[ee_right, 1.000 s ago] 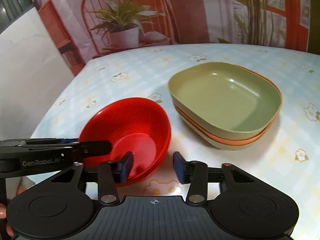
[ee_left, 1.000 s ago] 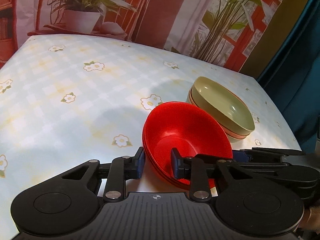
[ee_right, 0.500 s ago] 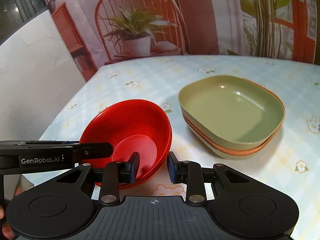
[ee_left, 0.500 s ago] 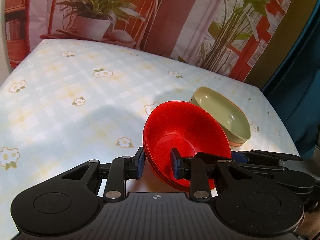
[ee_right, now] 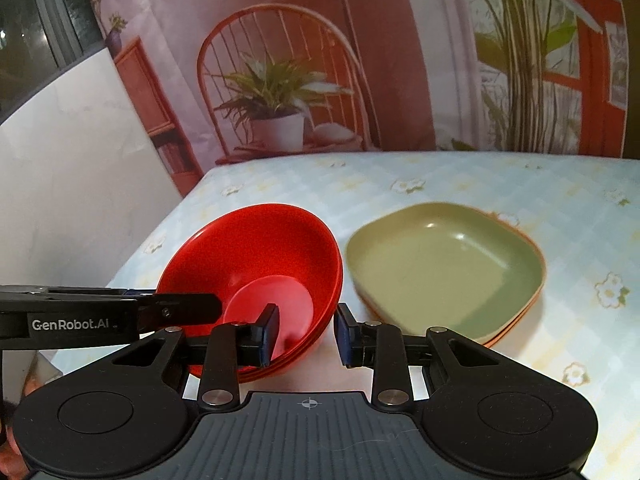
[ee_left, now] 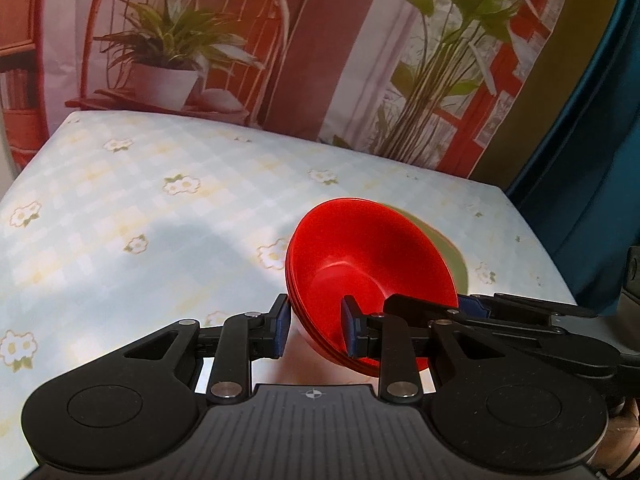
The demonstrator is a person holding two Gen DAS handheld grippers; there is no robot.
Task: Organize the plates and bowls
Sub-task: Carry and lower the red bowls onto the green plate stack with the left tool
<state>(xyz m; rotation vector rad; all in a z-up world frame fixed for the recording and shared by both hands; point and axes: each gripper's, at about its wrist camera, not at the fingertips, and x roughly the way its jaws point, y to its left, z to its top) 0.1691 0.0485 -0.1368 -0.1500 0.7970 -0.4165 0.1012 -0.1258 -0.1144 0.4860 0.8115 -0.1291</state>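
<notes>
Lifting red bowls [ee_right: 256,276] off desk [ee_left: 160,216] | both hand-held grippers, left [ee_left: 314,330] and right [ee_right: 306,334], clamped on near rim | beside plates [ee_right: 444,272] | next: steady carry, level set-down.

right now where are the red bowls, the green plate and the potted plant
red bowls [ee_right: 256,248]: right wrist view, inner wall of the top bowl
green plate [ee_right: 444,272]: right wrist view, its flat inner floor
potted plant [ee_right: 278,130]: right wrist view, the white pot
</notes>
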